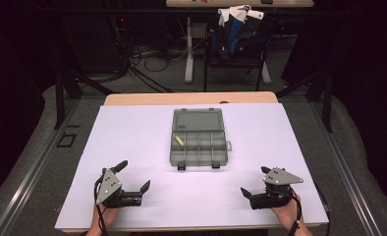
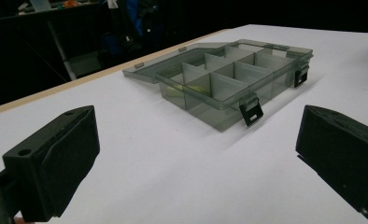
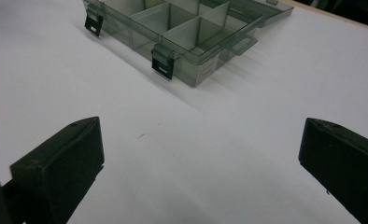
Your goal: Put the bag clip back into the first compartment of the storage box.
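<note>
A: How are the left tongs (image 1: 133,175) sitting?

B: They are resting near the worktop's near left corner, jaws spread wide with nothing between them. In the left gripper view there is bare white surface between the two black pads (image 2: 74,161).

A: And the right tongs (image 1: 254,182)?

B: They are lying near the near right corner, spread just as wide and empty too. A hand (image 1: 289,212) is gripping them from the near edge, and a cable is trailing off toward that edge.

A: Why are they parked so far apart?

B: My guess is that both are waiting at a start pose. Each is pointing inward and forward, so each camera is looking at the box (image 1: 199,143), well apart from either pair.

A: Where is the box lying?

B: About midway between the left and right edges of the worktop (image 1: 132,128), somewhat nearer the far edge. It is a smoky clear organiser, and its lid (image 1: 198,120) is folded flat toward the far edge, leaving the compartments open from above.

A: Is anything lying inside?

B: A small yellow piece (image 1: 180,141) is lying in the far left compartment. The others are looking empty, though the tinted walls are making that hard to be sure of.

A: And the latches?

B: Two black latches (image 2: 251,108) are hanging loose on the near wall, facing the person. That suits the lid lying open, and I judge it is leaving the near side free for either pair to come in.
</note>
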The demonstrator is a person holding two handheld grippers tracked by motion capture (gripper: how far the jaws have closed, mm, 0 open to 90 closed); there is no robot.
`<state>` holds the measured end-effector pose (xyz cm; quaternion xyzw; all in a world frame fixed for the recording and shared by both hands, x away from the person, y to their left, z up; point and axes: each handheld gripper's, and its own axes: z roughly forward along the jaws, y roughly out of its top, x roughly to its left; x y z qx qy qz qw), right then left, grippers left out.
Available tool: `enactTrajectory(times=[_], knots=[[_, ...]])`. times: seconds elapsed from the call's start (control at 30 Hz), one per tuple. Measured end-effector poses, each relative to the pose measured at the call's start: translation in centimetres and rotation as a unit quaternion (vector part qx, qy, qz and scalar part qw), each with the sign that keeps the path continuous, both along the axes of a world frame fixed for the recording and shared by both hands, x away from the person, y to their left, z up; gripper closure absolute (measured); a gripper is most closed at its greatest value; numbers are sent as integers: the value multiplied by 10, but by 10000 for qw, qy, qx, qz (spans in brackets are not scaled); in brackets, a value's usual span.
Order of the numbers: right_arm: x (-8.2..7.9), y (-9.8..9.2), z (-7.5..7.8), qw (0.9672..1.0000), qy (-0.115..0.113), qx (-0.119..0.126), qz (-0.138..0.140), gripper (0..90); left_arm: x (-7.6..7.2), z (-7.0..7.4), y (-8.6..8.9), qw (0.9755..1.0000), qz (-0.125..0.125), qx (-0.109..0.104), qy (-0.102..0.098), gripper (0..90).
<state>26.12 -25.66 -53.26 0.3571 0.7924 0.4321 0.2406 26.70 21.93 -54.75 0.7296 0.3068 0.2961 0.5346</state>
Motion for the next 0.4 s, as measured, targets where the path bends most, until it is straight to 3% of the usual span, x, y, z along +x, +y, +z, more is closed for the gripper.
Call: enactTrajectory(times=[0.23,0.4], knots=[[-8,-6,-7,9995,-271,146,-10,0,0,0,-1,10000,-2,-15,7,0],[-10,-9,-4,9995,-272,182,-14,0,0,0,-2,10000,-9,-21,15,0]])
